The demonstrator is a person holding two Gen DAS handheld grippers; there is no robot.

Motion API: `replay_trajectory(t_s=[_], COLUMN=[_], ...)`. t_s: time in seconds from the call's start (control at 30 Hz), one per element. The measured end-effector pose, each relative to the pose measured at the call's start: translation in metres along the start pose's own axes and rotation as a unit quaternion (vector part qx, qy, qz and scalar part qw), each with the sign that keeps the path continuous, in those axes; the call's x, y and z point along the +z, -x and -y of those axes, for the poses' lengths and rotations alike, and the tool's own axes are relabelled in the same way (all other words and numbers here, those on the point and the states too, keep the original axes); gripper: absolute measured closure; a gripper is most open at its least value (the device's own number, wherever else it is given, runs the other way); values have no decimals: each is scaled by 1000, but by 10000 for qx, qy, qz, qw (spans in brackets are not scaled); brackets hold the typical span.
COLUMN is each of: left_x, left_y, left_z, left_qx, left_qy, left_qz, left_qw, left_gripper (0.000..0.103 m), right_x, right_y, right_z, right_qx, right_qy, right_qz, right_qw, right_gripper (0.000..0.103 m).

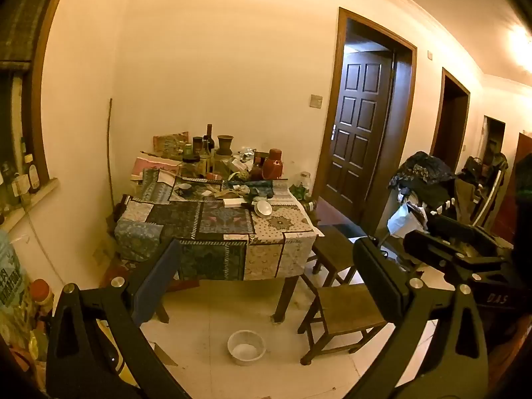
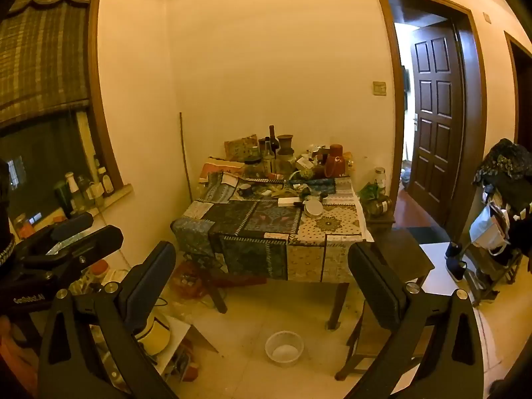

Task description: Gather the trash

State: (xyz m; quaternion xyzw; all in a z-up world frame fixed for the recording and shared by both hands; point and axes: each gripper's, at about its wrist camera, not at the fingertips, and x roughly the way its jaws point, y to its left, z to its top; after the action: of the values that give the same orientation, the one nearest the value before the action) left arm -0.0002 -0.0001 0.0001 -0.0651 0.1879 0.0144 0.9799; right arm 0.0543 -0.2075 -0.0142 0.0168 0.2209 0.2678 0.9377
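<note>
Left wrist view: the left gripper [image 1: 266, 286] has its fingers spread fully wide, holding nothing. The littered bench [image 1: 282, 229] lies well ahead and above — its long axis runs away toward the wall.

Right wrist view: the right gripper [image 2: 262, 286] is likewise wide open and empty. The litter [image 2: 292, 193] sits at the bench's far half; neither hand is clearly nearer.

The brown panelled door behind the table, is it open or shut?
Open. The door is swung inward, and a lit room shows through the gap beside it.
</note>
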Motion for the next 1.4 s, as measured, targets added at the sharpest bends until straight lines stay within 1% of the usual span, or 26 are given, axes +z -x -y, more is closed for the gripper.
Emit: replay_trajectory(t_s=[0.17,0.2,0.4,0.5,0.67,1.4], left_x=[0,1,1,-4,-10,-12], left_y=[5,0,1,0,-8,-2], left_z=[-6,-5,-5,-7,-10,-8], left_qx=[-57,-9,-24,-47,-92,-148], left_qy=[44,-15,-32,-32,-31,-47], left_qz=[-70,-227,-208,-230,-281,-291], left_qw=[9999,9997,9998,9997,9996,9995], left_gripper=[0,0,0,0,0,0], right_x=[0,0,2,4,-3,1], right_y=[-1,-2,-3,-4,-1,1], right_z=[-3,-3,-8,-9,-4,-13], right_qx=[-10,-7,-35,-38,-90,-165], right_qy=[-6,-2,4,-14,-5,-23], right_qz=[-36,-47,-55,-63,-72,-98], right_qw=[10000,10000,10000,10000,9999,9998], right_gripper=[0,0,0,0,0,0])
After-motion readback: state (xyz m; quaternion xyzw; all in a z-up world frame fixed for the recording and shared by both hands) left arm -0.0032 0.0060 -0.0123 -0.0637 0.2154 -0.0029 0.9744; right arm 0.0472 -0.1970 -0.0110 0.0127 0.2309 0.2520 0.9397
